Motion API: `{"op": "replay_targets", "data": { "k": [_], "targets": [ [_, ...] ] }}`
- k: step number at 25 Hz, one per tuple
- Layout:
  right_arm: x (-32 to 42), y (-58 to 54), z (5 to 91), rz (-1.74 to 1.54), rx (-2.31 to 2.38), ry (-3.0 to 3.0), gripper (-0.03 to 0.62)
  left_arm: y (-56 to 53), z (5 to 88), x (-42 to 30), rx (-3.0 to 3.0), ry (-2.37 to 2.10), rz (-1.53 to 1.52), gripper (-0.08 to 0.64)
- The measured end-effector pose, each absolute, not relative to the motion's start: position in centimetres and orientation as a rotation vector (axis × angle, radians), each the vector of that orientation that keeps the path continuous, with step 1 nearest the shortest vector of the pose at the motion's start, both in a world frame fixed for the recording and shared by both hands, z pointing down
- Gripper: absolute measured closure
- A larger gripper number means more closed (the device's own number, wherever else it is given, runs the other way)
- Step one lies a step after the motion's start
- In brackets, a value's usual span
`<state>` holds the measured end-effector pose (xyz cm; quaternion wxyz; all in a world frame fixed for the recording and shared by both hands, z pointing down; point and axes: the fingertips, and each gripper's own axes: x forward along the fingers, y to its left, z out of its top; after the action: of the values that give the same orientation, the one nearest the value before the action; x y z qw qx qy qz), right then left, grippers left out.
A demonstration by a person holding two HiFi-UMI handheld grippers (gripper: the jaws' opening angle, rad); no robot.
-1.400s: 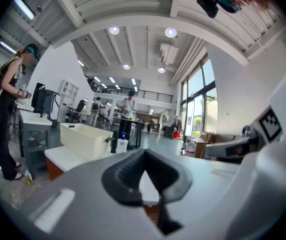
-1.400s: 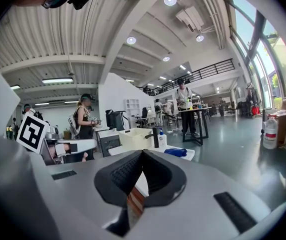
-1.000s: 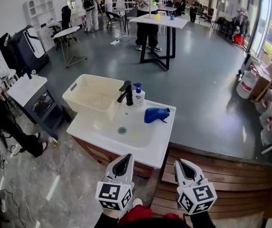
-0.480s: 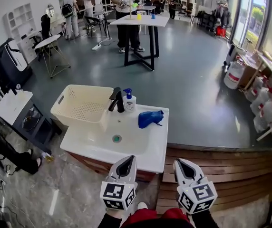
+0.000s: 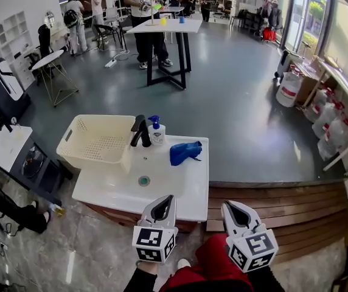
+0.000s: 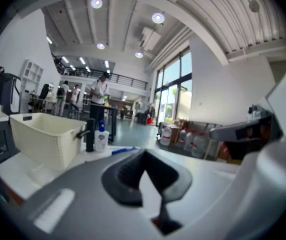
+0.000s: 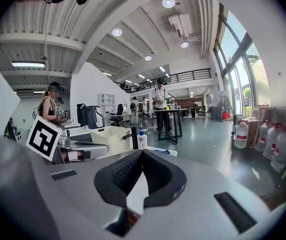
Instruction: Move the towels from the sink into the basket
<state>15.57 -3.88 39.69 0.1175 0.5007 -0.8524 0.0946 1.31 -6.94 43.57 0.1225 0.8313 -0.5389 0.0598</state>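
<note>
Head view looks steeply down on both hands held low and close to the body, side by side, each tool pointing forward with its tip dipped only slightly. The left gripper hangs just short of the near edge of the white sink. The right gripper sits off that edge to the side, over the wooden step. In the left gripper view the jaws are clenched tip to tip with nothing between them. The right gripper view shows the same: its jaws pressed together and empty, touching nothing. One blue towel is visible, crumpled in a loose heap on the flat back ledge of the sink. It lies well ahead of both pairs of jaws, beyond the basin and between their two lines of aim. Just to its left, ahead of the left jaws, stand a soap bottle and a black faucet. The cream basket stands upright, further ahead and to the left of the left jaws, against the sink's far left corner; no towel shows in it
</note>
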Motion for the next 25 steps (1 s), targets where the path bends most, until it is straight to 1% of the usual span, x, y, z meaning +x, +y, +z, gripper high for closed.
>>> {"op": "replay_targets", "data": {
  "k": [5,11,25],
  "targets": [
    [16.0,-4.3,39.3,0.268,1.493,-2.472,0.584,-8.3,43.3,1.9,2.465,-1.541,0.221,0.555],
    [16.6,-5.1,39.0,0.265,1.523,-2.457,0.584,-10.6,43.8,2.4,2.494,-1.513,0.292,0.538],
    [17.3,-9.4,40.4,0.299,1.511,-2.431,0.584,-17.1,46.2,4.1,2.505,-1.472,0.481,0.457]
  ]
}}
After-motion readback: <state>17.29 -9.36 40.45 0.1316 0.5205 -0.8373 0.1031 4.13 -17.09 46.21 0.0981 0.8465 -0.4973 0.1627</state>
